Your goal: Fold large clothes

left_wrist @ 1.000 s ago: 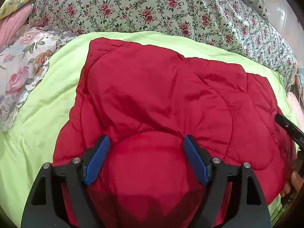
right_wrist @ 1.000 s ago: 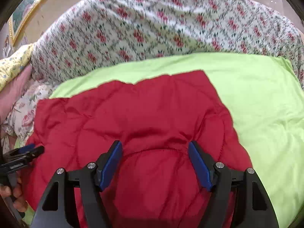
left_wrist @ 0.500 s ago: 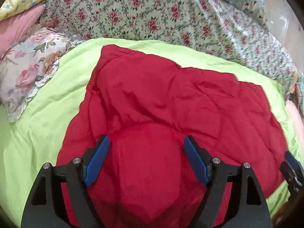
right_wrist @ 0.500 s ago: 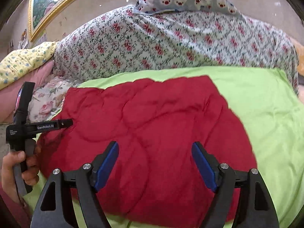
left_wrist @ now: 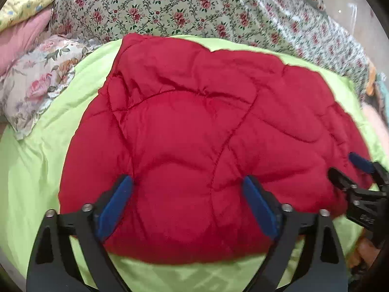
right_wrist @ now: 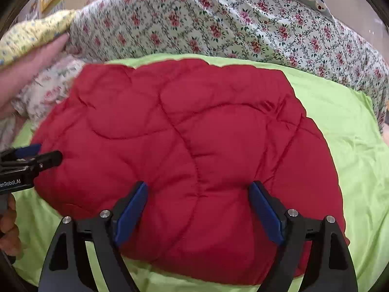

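Left gripper: jaws spread wide, blue pads apart and grasping nothing, poised above the near portion of the red quilted jacket. Right gripper: jaws likewise released, nothing between them, positioned over the same garment's near edge. In the left wrist view the right gripper shows at 3 to 4 o'clock, at the garment's right margin; in the right wrist view the left gripper shows at 9 o'clock, its tips at the garment's left margin, with the holder's fingers visible below it. The jacket lies spread as a broad padded slab in the middle of the lime-green sheet, stitched seams crossing its surface, green showing around it at 6, 3 and 9 o'clock. Beyond the garment, from 10 round to 2 o'clock, a rose-print quilt is heaped. A large-flower pillow sits at 9 to 10 o'clock, touching the sheet's edge. A yellow cloth lies at 10 o'clock.
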Tool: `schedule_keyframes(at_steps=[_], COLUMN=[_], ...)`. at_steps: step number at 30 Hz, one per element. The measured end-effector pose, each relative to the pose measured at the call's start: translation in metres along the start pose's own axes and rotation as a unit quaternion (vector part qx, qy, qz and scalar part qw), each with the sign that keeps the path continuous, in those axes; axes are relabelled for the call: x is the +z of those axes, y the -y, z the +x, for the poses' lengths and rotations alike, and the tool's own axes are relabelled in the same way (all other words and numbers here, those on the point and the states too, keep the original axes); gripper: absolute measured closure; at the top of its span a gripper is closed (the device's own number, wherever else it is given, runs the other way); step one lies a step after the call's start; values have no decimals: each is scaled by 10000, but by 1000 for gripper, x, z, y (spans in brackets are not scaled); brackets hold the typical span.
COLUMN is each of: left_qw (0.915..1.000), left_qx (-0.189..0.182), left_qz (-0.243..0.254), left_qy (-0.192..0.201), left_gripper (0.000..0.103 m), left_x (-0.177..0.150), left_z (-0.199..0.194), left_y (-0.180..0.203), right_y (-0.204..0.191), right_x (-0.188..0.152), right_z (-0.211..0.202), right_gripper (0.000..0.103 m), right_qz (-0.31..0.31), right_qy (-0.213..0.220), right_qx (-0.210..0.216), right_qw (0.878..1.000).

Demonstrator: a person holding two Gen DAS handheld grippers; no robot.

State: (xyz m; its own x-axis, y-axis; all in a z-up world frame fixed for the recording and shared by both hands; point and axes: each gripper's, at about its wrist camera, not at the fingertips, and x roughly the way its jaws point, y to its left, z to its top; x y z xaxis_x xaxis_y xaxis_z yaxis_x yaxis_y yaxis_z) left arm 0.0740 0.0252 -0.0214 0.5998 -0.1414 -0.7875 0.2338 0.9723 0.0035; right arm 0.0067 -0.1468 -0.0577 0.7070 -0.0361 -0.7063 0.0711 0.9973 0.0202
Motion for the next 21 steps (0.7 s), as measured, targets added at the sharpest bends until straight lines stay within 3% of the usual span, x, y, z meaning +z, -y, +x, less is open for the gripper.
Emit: schedule_keyframes(at_steps=[8, 21], left_qw=[9999, 9992], left_qx=[79, 14], left_qz=[-59, -82], left_qy=[-47, -383], left_gripper=[0, 0], left_x=[0, -24], left_z=[-2, -44], left_y=[-1, 4], right_y=[10, 15], right_x=[-5, -27], right_z=[-1, -65], right_gripper=[16, 11], right_qz=[151, 673], right_qy=[6, -12], right_qx=[-153, 618], right_qw=[9998, 9958])
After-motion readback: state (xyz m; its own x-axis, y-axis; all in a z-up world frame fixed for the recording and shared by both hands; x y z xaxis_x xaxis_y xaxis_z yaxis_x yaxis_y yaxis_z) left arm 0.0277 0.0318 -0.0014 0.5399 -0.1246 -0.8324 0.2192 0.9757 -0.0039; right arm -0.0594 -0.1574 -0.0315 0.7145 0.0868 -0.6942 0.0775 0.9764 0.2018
